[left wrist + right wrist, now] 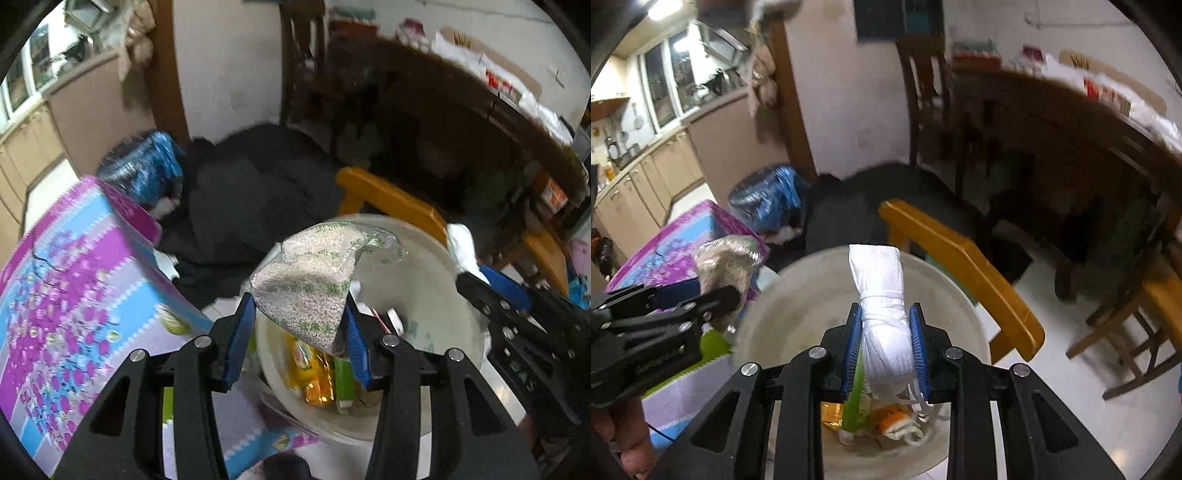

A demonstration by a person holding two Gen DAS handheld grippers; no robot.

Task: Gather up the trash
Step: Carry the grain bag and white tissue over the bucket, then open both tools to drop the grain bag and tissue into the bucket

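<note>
Left hand-held gripper (301, 325) clamped on clear granule bag (314, 280), held over the pale bin (443, 295). Bag is soft, shifting, slick film; grip at the corner. Green print, unreadable. Right hand-held gripper (886, 343) clamped on knotted white wad (882, 314), light and squashy, also above the bin.

Between my left fingers (299, 332) I pinch a clear bag of pale grains (314, 284) printed in green. My right fingers (886, 350) clamp a knotted white cloth bundle (882, 314). Both hang over the pale bin (443, 295), wrappers (314, 373) at its bottom.
</note>
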